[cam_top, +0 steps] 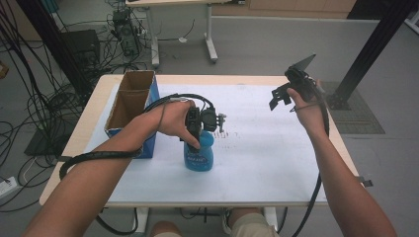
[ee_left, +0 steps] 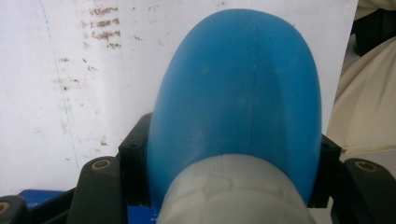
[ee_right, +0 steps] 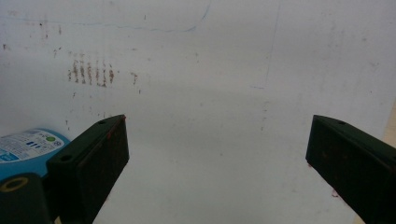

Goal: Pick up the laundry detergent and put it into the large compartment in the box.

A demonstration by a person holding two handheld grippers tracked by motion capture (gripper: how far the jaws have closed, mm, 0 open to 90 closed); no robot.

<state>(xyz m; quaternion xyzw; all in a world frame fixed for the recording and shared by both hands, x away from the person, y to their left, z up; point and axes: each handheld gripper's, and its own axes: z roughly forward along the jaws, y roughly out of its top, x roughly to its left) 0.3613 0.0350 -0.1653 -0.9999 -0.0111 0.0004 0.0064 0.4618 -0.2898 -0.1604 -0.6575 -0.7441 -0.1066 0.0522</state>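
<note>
I think I am working in a lab or a test room. The floor (cam_top: 276, 44) is plain grey. Lots of black cables (cam_top: 34, 98) lie in a big tangle on it, off to the left of my left fingers (cam_top: 191, 140). A black box (cam_top: 81, 47) with wires sits there too. Black metal poles (cam_top: 375, 44) stand up past my right fingers (cam_top: 296, 94). My table (cam_top: 94, 106) has a white sheet (cam_top: 267, 148) with old brown marks.
</note>
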